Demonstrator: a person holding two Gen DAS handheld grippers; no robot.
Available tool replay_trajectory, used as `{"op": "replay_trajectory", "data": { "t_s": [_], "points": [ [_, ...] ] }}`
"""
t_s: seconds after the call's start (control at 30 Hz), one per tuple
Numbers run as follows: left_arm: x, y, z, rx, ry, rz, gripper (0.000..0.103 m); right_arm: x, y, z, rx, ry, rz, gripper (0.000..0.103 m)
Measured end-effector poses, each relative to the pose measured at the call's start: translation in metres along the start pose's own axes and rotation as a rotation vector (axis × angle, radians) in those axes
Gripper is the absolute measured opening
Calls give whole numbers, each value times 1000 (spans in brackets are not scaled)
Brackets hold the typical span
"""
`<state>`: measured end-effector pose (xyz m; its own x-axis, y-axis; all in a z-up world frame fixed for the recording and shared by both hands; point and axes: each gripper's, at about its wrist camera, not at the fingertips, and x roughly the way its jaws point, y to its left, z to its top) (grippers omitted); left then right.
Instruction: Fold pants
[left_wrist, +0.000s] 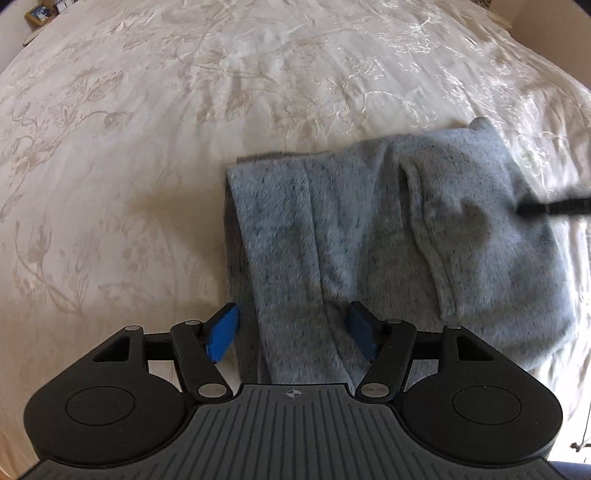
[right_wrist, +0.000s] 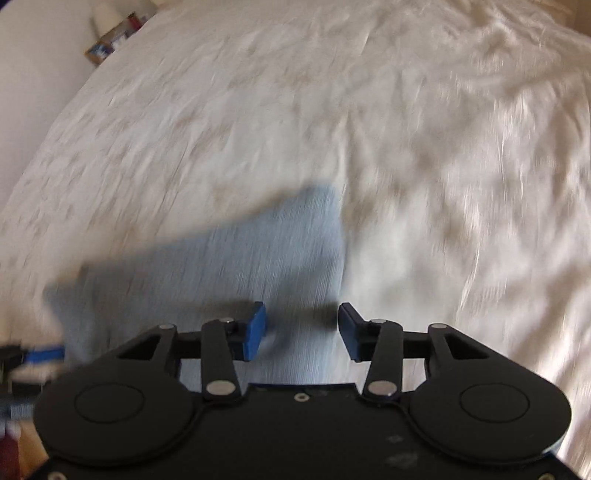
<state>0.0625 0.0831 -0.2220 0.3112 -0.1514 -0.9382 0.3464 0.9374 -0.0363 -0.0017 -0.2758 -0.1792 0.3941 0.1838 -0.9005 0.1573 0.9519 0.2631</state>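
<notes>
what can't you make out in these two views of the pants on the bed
- Near end of the pants: left wrist view, hidden behind the left claw and its body.
- Pants' folds and seams: right wrist view, smeared by motion blur.
- Right claw: in the left wrist view only a dark blurred tip enters at the right edge.
- Small things beside the bed: top left of both views, too small or blurred to name.

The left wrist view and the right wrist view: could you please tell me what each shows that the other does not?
Only the left wrist view shows the grey pants' folds and seams sharply, plus the left gripper open over them. Only the right wrist view shows the right gripper open above the pants' blurred edge. Both share the pants on the cream bedspread and a small box at its far corner.
</notes>
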Motion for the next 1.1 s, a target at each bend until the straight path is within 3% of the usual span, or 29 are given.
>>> {"op": "replay_trajectory", "data": {
  "t_s": [0.13, 0.23, 0.37, 0.53, 0.6, 0.7, 0.9, 1.1],
  "points": [
    [1, 10, -9, -48, -27, -42, 70, -2, -4, -52, 71, 42, 41, 62],
    [6, 23, -10, -128, -28, -84, 78, -3, -4, -65, 96, 37, 54, 67],
    [13, 32, -10, -165, -29, -115, 91, 6, -4, -58, 93, 37, 72, 76],
    [23, 30, 2, -148, -24, -123, 98, 15, 0, -41, 51, 39, 112, 83],
    [27, 26, 9, -128, -27, -126, 99, 23, 2, -33, 44, 46, 145, 95],
    [34, 18, 19, -113, -31, -137, 102, 34, 4, -24, 31, 51, 185, 103],
    [47, 13, 29, -163, -29, -156, 103, 49, 7, -19, 32, 13, 227, 103],
    [48, 14, 30, -175, -19, -165, 103, 45, -11, -28, 186, -80, 293, 103]
  ]
}}
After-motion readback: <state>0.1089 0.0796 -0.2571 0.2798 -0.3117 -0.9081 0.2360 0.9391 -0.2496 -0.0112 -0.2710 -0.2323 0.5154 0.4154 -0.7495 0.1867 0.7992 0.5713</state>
